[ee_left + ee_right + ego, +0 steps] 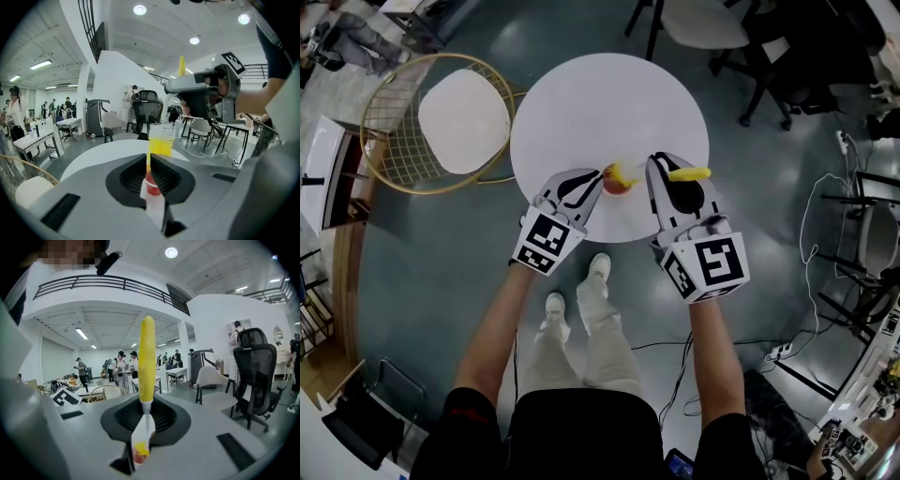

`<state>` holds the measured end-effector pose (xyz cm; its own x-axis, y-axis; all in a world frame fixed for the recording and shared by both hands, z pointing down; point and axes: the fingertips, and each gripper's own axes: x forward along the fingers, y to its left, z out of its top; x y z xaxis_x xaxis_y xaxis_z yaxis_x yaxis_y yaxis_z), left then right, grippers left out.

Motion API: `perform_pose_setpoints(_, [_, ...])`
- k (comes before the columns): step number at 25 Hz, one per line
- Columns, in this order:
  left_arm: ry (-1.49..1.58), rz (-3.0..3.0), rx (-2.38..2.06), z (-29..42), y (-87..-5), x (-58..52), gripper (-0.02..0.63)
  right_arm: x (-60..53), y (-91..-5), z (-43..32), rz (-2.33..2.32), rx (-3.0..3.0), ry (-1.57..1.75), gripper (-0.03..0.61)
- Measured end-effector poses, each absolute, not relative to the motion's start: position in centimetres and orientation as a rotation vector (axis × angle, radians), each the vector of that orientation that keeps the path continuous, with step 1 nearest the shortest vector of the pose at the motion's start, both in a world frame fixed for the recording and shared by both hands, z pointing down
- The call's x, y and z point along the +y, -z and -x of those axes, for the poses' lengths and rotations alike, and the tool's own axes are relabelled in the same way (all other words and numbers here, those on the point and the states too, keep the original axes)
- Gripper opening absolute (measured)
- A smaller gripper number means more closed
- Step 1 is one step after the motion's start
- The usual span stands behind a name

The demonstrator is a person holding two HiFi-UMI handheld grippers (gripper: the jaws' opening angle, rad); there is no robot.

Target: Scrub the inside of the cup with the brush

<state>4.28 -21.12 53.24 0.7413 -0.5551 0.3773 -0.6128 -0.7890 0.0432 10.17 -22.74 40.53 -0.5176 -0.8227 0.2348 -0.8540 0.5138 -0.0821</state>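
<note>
A small red cup point(616, 184) is held over the near part of the round white table point(581, 103). My left gripper point(598, 185) is shut on the cup's wall, and in the left gripper view the red cup point(152, 184) shows pinched between the jaws. Yellow bristles point(160, 146) rise out of it. The brush's yellow handle point(690, 173) is clamped in my right gripper point(667, 165). In the right gripper view the handle point(146, 357) stands upright between the shut jaws, with the cup point(138, 454) and bristles below.
A gold wire chair point(455, 117) with a white seat stands left of the table. Dark office chairs point(769, 56) are behind it, and cables point(811, 234) trail over the floor at right. The person's legs and white shoes point(577, 291) are under the table's near edge.
</note>
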Motion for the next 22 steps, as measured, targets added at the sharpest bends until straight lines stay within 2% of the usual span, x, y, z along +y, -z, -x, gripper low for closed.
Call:
perform_pose_setpoints(2, [-0.562,-2.786,-0.925,-4.5,-53.8,-20.9,0.025,-22.7,-40.5,-10.2,-1.446,-2.586,-0.280,0.048])
perform_pose_setpoints(6, [-0.656,-2.785,-0.867,-5.1,-55.9,-20.4,0.168,-22.9,-40.6,-10.2,-1.447,-2.583,-0.283,0.048])
perform_pose_setpoints(10, [-0.722,-2.775,-0.826,-5.6,-57.9,-19.9,0.239,-22.8,-40.7,-10.4,-1.452,-2.583,-0.290,0.048])
perform_pose_setpoints(16, [-0.755,-2.751,-0.761,-6.5,-59.8,-19.8,0.326,-23.0,-40.8,-10.9,-1.470,-2.584,-0.314,0.048])
perform_pose_setpoints(22, [-0.786,-2.740,-0.740,-7.2,-60.9,-20.1,0.372,-22.9,-40.7,-10.9,-1.468,-2.589,-0.317,0.048])
